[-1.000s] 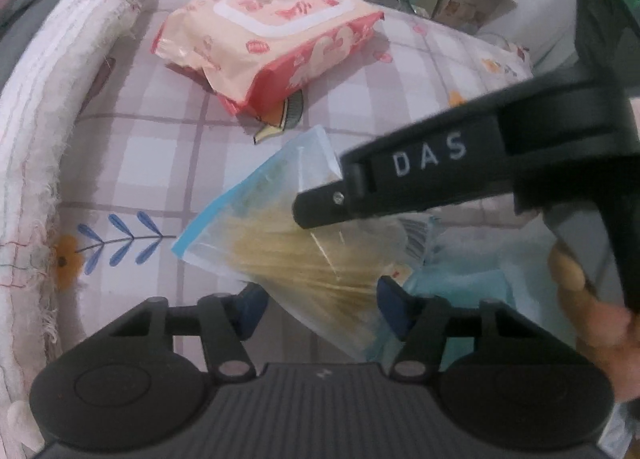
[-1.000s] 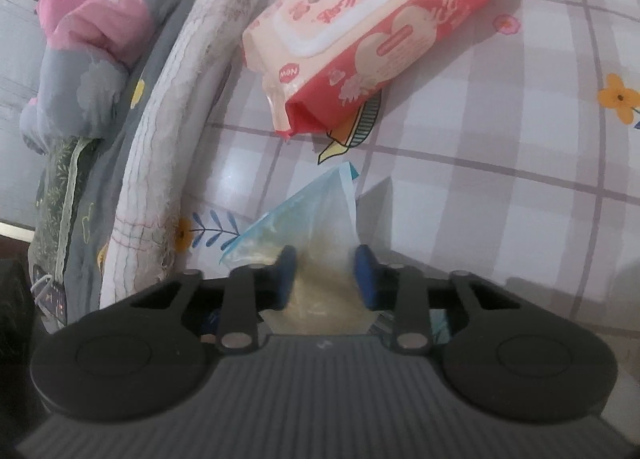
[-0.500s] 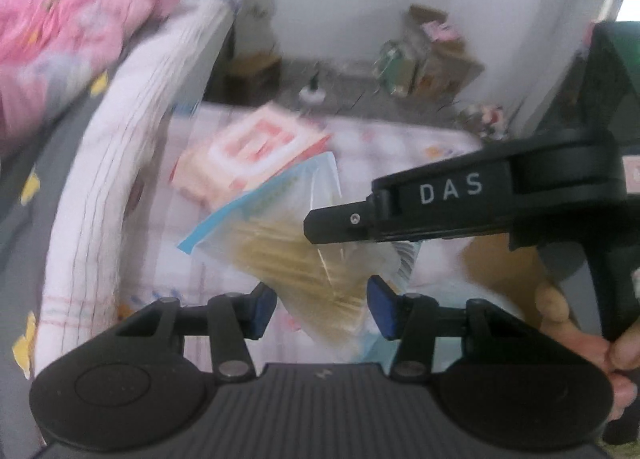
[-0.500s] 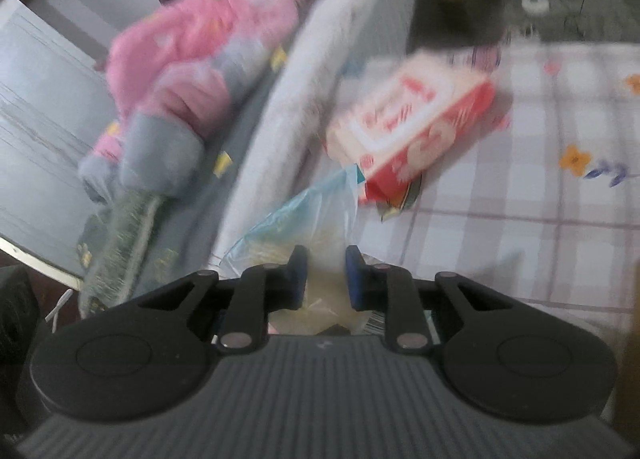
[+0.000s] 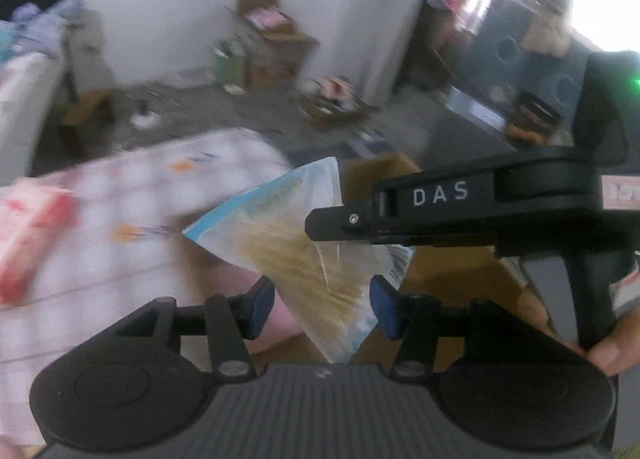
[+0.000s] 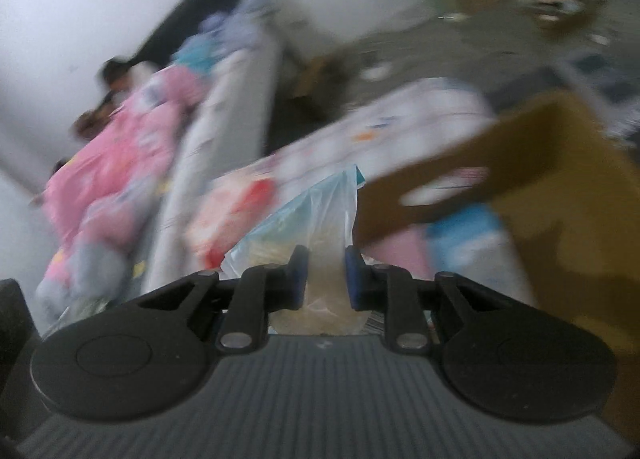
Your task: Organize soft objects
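Observation:
A clear plastic bag with a blue edge and pale yellow sticks inside (image 5: 296, 247) hangs in the air, also seen in the right wrist view (image 6: 320, 227). My right gripper (image 6: 326, 279) is shut on the bag; its black finger marked DAS (image 5: 360, 219) crosses the left wrist view. My left gripper (image 5: 322, 305) is open, its blue pads either side of the bag's lower part without pinching it. A pink wipes pack (image 5: 28, 231) lies on the checked bedspread (image 5: 132, 195), blurred; it also shows in the right wrist view (image 6: 232, 215).
An open cardboard box (image 6: 560, 187) stands right of the bed, with pink and blue packs inside (image 6: 460, 243). A pink quilt (image 6: 116, 167) and white bolster (image 6: 224, 131) lie left. The floor beyond holds boxes and clutter (image 5: 272, 55).
Both grippers have lifted and swung right, carrying the bag from above the bedspread toward the cardboard box. The wipes pack has dropped to the left of the views.

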A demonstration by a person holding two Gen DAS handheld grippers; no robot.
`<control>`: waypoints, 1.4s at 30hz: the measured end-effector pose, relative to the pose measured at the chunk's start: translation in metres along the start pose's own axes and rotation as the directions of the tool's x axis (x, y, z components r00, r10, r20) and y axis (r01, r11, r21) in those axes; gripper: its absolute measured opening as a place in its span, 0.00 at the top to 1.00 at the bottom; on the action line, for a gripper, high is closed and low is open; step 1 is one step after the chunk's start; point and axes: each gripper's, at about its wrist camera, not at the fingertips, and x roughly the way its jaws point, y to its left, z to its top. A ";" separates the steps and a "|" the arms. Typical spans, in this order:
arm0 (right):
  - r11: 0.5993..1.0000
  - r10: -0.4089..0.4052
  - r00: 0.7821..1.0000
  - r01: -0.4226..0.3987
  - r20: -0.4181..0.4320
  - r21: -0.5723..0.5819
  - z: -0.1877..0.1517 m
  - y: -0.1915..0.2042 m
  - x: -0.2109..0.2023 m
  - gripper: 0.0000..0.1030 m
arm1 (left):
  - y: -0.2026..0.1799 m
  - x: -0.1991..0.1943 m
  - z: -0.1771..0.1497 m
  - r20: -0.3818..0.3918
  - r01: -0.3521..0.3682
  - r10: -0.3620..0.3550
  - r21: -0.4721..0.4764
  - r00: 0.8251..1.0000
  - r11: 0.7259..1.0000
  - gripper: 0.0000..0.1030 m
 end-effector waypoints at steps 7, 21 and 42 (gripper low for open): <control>0.980 -0.178 0.984 0.176 0.017 0.095 0.009 -0.099 0.014 0.83 | -0.021 0.062 0.003 -0.084 0.017 -0.014 0.034 0.996 0.999 0.47; 0.958 -0.287 0.954 0.287 0.090 0.012 0.005 -0.118 0.048 0.79 | 0.002 0.037 -0.011 -0.051 -0.102 0.104 0.044 0.993 0.994 0.45; 0.958 -0.262 0.965 0.258 0.013 0.127 -0.016 -0.113 0.071 0.78 | 0.061 -0.064 -0.046 0.066 -0.173 0.176 -0.049 0.982 0.984 0.34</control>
